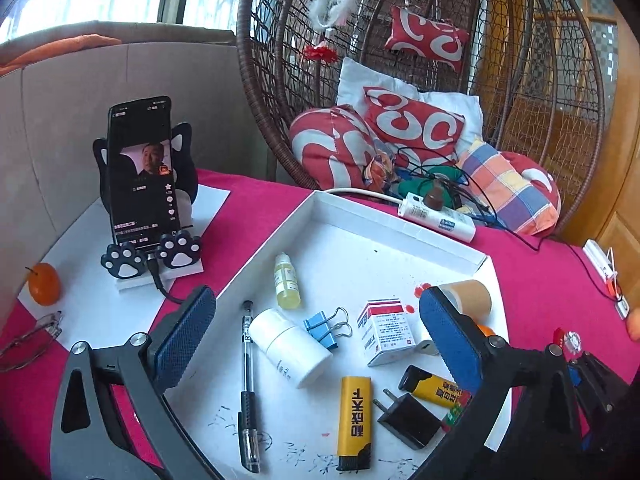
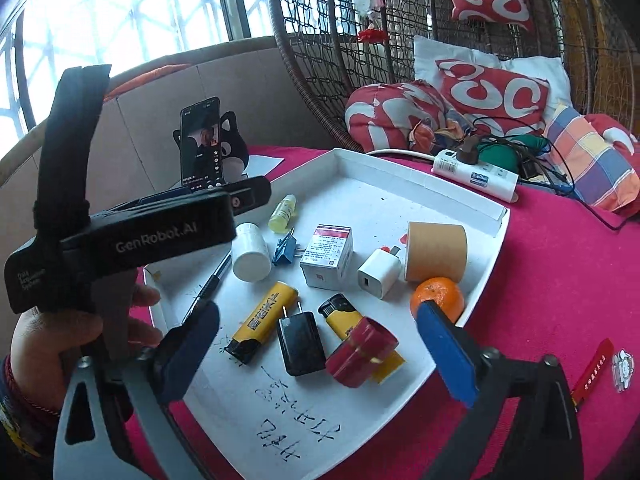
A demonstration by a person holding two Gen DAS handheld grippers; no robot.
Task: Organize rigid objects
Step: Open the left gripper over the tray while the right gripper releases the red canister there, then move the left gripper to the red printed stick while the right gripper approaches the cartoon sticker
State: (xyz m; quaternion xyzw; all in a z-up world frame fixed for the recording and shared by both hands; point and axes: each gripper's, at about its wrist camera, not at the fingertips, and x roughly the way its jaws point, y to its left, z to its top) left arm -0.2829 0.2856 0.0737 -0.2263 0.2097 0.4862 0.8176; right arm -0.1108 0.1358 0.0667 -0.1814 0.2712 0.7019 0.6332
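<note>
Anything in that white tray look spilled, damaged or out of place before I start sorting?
Yes. Red drops or smears mark the tray floor beside the brown tape roll, like a spill. Handwriting is scribbled on the floor at the near edge. An orange sits in the corner among the rigid items. Nothing looks broken.

Left wrist view: from the near left of the white tray (image 1: pixel 394 216), facing forward and down along its own fingers; close over the tray floor.
Right wrist view: from the tray's (image 2: pixel 486 276) near edge, further right, angled down the same way; the left gripper's body (image 2: pixel 148 232) crosses its left side.
Shared ground: tray contents, phone on stand (image 1: pixel 142 176) (image 2: pixel 200 148), power strip (image 1: pixel 438 218) (image 2: pixel 476 174), wicker hanging chair (image 1: pixel 272 92) (image 2: pixel 320 60) behind.
</note>
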